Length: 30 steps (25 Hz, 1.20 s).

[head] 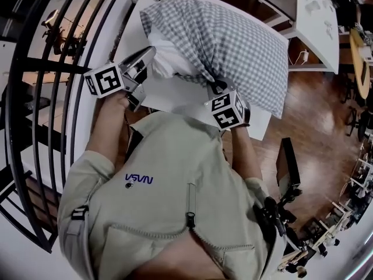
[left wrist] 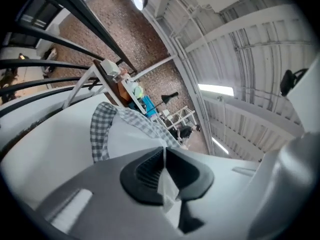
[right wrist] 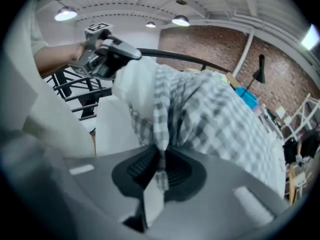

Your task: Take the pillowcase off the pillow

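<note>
A pillow in a grey-and-white checked pillowcase (head: 233,45) lies on a white table (head: 175,95). The white pillow (head: 169,60) sticks out of the case's open end at the near left. My left gripper (head: 149,57) is shut on that bare white corner, and white cloth is pinched between its pads in the left gripper view (left wrist: 164,156). My right gripper (head: 217,88) is shut on the pillowcase's open hem; checked cloth (right wrist: 220,119) runs into its closed jaws (right wrist: 160,160). The right gripper view also shows the left gripper (right wrist: 131,56) holding the pillow (right wrist: 137,84).
A black metal railing (head: 35,98) curves along the left side. Wooden floor (head: 315,109) lies right of the table, with a black stand (head: 288,162) on it. Another white desk (head: 317,16) stands at the back right.
</note>
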Each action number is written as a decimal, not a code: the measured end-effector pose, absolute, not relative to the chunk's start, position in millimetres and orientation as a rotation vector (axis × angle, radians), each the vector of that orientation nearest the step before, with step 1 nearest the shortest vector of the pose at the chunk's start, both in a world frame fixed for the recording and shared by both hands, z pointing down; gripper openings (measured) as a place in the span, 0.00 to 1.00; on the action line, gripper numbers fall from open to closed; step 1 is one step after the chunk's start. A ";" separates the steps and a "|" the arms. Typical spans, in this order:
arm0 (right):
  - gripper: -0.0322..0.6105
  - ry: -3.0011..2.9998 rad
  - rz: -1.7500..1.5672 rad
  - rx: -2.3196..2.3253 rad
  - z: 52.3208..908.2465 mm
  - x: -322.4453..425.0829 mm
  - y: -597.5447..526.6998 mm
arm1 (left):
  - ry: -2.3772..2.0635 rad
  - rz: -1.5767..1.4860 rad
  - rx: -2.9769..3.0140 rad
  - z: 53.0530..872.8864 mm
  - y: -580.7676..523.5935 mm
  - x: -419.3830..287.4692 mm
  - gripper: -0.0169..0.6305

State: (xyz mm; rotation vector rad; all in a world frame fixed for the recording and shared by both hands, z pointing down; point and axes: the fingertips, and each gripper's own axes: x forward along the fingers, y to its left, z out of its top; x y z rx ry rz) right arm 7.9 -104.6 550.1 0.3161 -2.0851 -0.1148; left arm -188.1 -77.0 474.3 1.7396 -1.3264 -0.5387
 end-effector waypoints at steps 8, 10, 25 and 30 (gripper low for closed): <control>0.10 -2.078 0.120 0.264 589.6 16.9 -79.7 | -1.245 -0.305 1.767 540.8 -27.0 -149.1 0.08; 0.11 -2.084 0.186 0.236 594.4 14.6 -71.8 | -1.231 -0.346 1.771 545.1 -19.9 -150.4 0.11; 0.22 -2.613 0.175 0.208 426.8 -78.0 -102.1 | -1.625 -0.324 1.769 533.4 -84.9 -241.4 0.33; 0.25 -2.552 0.037 0.276 442.9 -120.8 -122.7 | -1.629 -0.395 1.563 573.0 -96.6 -264.2 0.34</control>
